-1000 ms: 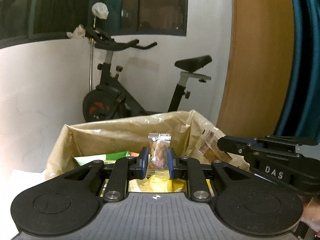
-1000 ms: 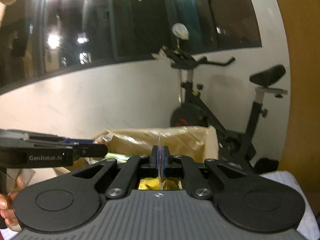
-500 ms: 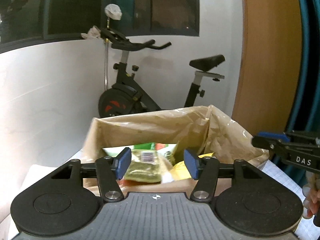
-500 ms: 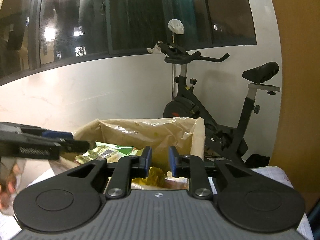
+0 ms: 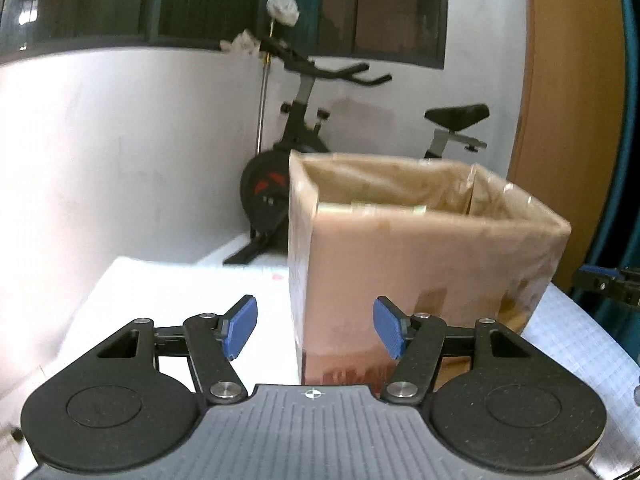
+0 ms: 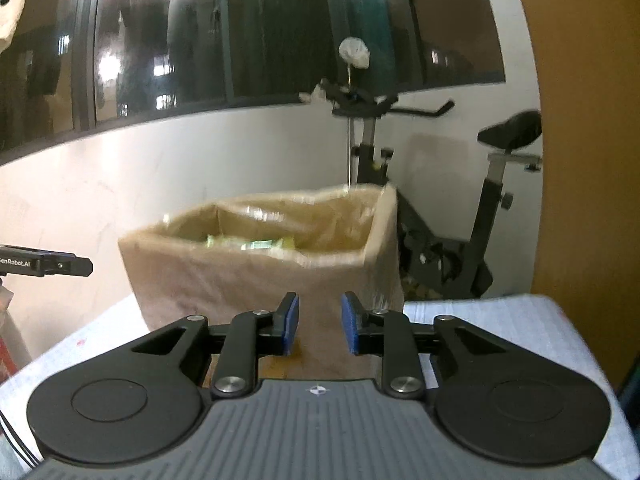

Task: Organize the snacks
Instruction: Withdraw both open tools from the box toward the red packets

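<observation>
A tall cardboard box (image 5: pixel 420 248) lined with brown plastic stands on the white table; the right wrist view shows the same box (image 6: pixel 256 276) with green and yellow snack packets (image 6: pixel 248 243) inside. My left gripper (image 5: pixel 316 326) hangs low before the box's near corner, its jaws opening, nothing between the blue pads. My right gripper (image 6: pixel 319 323) faces the box's front wall, its jaws also opening and empty. The other gripper's black tip shows at the right edge in the left wrist view (image 5: pixel 608 284) and at the left edge in the right wrist view (image 6: pixel 48 266).
A black exercise bike (image 5: pixel 304 160) stands behind the table against the white wall, also the bike (image 6: pixel 440 216) in the right wrist view. A wooden panel (image 5: pixel 576 120) and a blue curtain rise on the right. White table surface (image 5: pixel 160 300) spreads left of the box.
Both grippers let go of their snack packets over the box, opened, and drew back and down; the box's outer walls now fill the views instead of its inside.
</observation>
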Demonstrator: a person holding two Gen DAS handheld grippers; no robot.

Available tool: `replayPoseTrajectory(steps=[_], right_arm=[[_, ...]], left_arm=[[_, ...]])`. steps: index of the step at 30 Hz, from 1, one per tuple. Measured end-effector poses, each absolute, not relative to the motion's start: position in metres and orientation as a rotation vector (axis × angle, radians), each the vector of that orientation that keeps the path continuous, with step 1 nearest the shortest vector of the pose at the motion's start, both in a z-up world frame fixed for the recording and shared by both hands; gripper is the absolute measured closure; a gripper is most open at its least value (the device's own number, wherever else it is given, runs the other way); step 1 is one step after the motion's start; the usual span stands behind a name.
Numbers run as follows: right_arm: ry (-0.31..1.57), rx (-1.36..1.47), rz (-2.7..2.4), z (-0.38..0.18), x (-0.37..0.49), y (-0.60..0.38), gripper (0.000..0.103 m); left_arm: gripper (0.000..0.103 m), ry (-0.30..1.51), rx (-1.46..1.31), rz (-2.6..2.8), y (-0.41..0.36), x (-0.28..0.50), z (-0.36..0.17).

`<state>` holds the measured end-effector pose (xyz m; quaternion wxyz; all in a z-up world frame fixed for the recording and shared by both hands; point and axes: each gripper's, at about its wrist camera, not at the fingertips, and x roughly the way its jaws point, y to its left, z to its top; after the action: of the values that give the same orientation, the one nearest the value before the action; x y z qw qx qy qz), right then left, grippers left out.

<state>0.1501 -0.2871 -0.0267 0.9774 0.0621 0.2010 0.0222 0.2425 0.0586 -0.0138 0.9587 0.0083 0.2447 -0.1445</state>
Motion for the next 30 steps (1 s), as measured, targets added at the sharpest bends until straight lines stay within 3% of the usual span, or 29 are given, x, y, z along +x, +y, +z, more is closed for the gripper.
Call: replayPoseTrajectory(steps=[8,19,30], right_arm=[[0.55,0.129,0.079,-0.091,0.163,-0.269,0.076],[0.687,0.074,0.08,-0.152,0.184,-0.242,0.042],[0.749,0.015,0.044,-0.173,0.192,-0.232,0.042]], left_arm=[[0.036,0.594,0.001,-0.31,0.049,0.251,-0.073],[0.036,0.683,0.002,-0.308,0.038,0.264,-0.114],[0.036,0.702,0.09,-0.335,0.009,0.261,-0.13]])
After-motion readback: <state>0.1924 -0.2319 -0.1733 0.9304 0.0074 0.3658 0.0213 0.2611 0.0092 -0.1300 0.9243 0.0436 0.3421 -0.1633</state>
